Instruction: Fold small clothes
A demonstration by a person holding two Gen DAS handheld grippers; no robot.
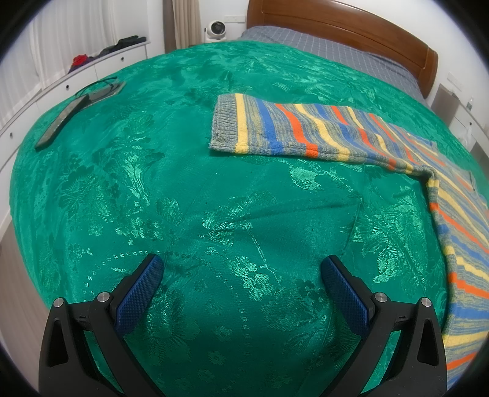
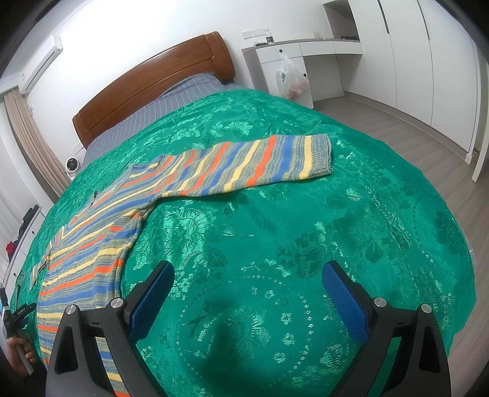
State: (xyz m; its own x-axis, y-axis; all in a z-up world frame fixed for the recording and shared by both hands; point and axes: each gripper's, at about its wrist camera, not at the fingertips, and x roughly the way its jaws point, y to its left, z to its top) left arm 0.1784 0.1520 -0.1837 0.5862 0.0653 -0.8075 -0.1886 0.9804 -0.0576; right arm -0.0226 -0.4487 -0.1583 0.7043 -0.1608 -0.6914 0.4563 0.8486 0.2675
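Nearest in the left wrist view, my left gripper (image 1: 241, 271) hangs over the green bedspread (image 1: 189, 195) with its blue-padded fingers (image 1: 139, 293) spread wide and nothing between them. In the right wrist view, my right gripper (image 2: 248, 281) is likewise released, its pads (image 2: 345, 300) far apart above bare cloth. At the lower left edge of that view, a hand (image 2: 18, 354) grips a dark handle; the fisheye distortion there is strong, so I take it to be my own other hand on its tool but cannot be sure.

Next out lies the striped sweater (image 2: 101, 244), knitted in grey, blue, orange and yellow bands, spread flat on the bedspread. Its body runs along the left side of the right wrist view, passing just beside and partly under my right gripper's left finger. One sleeve (image 2: 259, 162) extends outward to the right, ending in a grey ribbed cuff (image 2: 321, 152). The left wrist view shows the other sleeve (image 1: 290, 128), lying flat, cuff (image 1: 223, 122) toward the middle of the bed, well apart from my left gripper.

Farther off, a dark flat device (image 1: 61, 122) with a cable rests near the bedspread's left edge. Beyond the bedspread come a grey checked sheet (image 1: 330, 52), a wooden headboard (image 1: 351, 27), a small white fan (image 1: 217, 30), and white drawers (image 1: 101, 67) with clothes on top.
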